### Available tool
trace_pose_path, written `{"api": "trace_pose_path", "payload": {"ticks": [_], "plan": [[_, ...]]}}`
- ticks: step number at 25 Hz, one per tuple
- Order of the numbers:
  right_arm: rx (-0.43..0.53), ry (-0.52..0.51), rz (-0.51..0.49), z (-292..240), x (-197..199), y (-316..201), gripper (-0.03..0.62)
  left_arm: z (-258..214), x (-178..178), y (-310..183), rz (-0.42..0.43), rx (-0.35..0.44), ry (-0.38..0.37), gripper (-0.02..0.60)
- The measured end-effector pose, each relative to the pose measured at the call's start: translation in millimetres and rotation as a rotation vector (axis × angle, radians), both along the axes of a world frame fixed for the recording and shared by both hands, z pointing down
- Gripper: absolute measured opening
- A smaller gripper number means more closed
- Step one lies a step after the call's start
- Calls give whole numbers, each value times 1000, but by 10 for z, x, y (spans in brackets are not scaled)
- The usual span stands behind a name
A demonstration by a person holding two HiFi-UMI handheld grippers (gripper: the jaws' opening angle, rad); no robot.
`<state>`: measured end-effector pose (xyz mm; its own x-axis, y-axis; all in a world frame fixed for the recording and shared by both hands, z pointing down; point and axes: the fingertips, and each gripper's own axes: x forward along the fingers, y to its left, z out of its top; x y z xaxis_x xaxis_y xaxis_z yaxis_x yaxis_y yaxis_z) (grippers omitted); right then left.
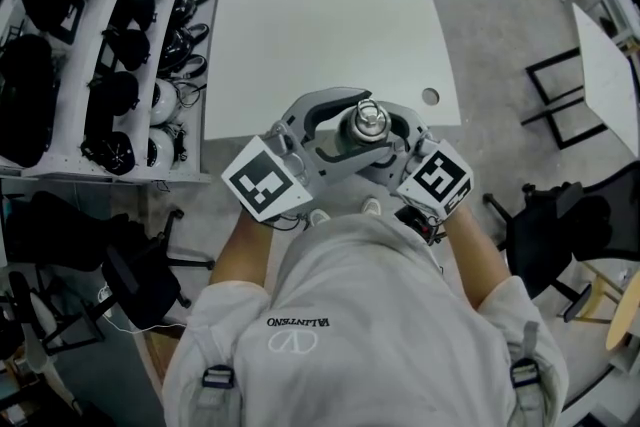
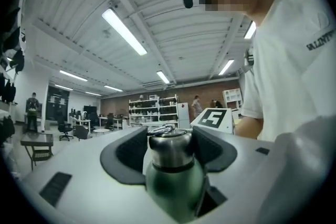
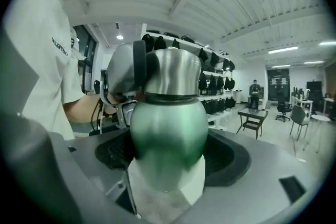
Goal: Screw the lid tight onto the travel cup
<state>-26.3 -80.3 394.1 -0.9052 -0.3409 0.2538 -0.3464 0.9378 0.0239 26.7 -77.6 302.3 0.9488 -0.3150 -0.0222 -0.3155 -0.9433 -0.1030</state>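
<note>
A travel cup (image 3: 168, 134) with a rounded green body and a brushed-steel lid (image 2: 169, 147) is held in the air at the near edge of a bare white tabletop (image 1: 330, 35), in front of a person in a white T-shirt. The lid sits on the cup's neck and carries a small metal loop on top; what the cup holds cannot be seen.

The left claw (image 2: 170, 138) stands fairly wide, its two dark pads closed against either side of the steel lid. The right claw (image 3: 168, 157) grips the green body lower down, and the cup's bulge fills the space between its jaws.

From above, both claws meet over the tabletop's near edge with the lid's round top between them. A rack (image 1: 90, 65) of dark gear stands to the left of the tabletop.
</note>
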Motion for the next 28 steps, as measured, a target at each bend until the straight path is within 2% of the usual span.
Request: {"api": "trace_pose_path", "payload": {"ticks": [1, 3, 5, 7, 10, 13, 15, 16, 20, 22, 24, 26, 28], "plan": [[3, 5, 3, 0, -2, -1, 385, 12, -9, 4, 8, 12, -15, 268], [11, 35, 40, 33, 7, -45, 385, 52, -20, -23, -29, 49, -54, 272], [20, 78, 103, 76, 40, -126, 385, 89, -32, -91, -122, 80, -92, 278], [26, 120, 180, 117, 97, -223, 385, 97, -61, -195, -251, 77, -108, 300], [11, 156, 284, 179, 181, -334, 385, 160, -128, -312, -440, -9, -127, 354], [-1, 178, 345, 227, 233, -378, 385, 270, -115, -340, -518, -106, -135, 354], [5, 193, 357, 246, 231, -376, 386, 322, -67, -334, -514, -120, -149, 342], [4, 195, 357, 256, 222, -369, 385, 338, -50, -325, -511, -114, -160, 264], [-18, 167, 335, 270, 205, -337, 385, 361, -15, -293, -448, -93, -189, 252], [-20, 144, 305, 244, 205, -322, 385, 317, -2, -289, -366, -95, -147, 252], [-15, 109, 243, 183, 186, -275, 385, 203, 29, -236, -252, -39, -94, 250], [-10, 58, 138, 86, 133, -166, 385, 83, 49, -113, -125, 41, -61, 250], [-14, 11, 22, 3, 78, -35, 385, 23, 34, 3, -20, 59, -47, 247]]}}
